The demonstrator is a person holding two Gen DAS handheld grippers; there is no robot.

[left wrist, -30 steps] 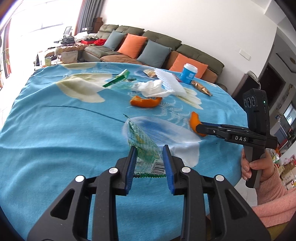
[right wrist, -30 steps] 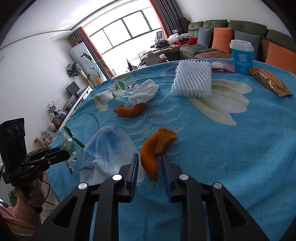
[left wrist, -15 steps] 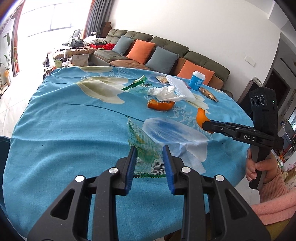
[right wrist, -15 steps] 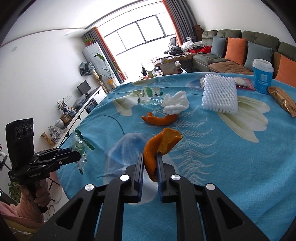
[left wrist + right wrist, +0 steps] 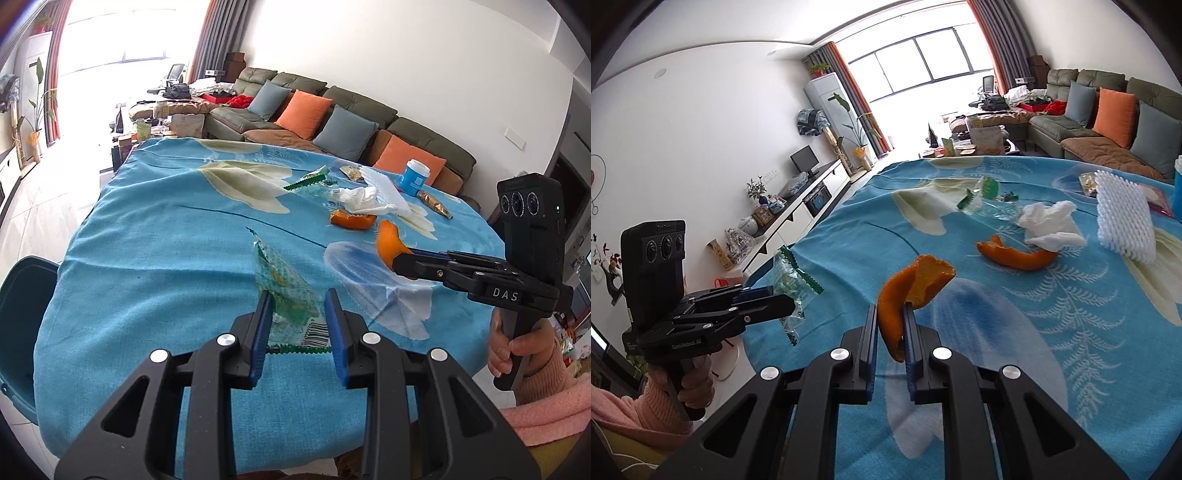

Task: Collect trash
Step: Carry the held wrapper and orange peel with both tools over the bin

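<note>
Item: orange peel (image 5: 908,295), long axis upright, clamped in right gripper (image 5: 891,332). Item: clear wrapper (image 5: 291,306), pinched in left gripper (image 5: 298,317). Dark bin (image 5: 22,314) at nine o'clock, nearer the left.

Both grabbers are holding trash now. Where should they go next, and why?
Probably swing left toward the dark green bin beside the table and drop the trash in. The right hand-held gripper is already shut on the orange peel, lifted off the cloth, and the left hand-held gripper holds the clear green wrapper, so nothing more needs grabbing first.
</note>
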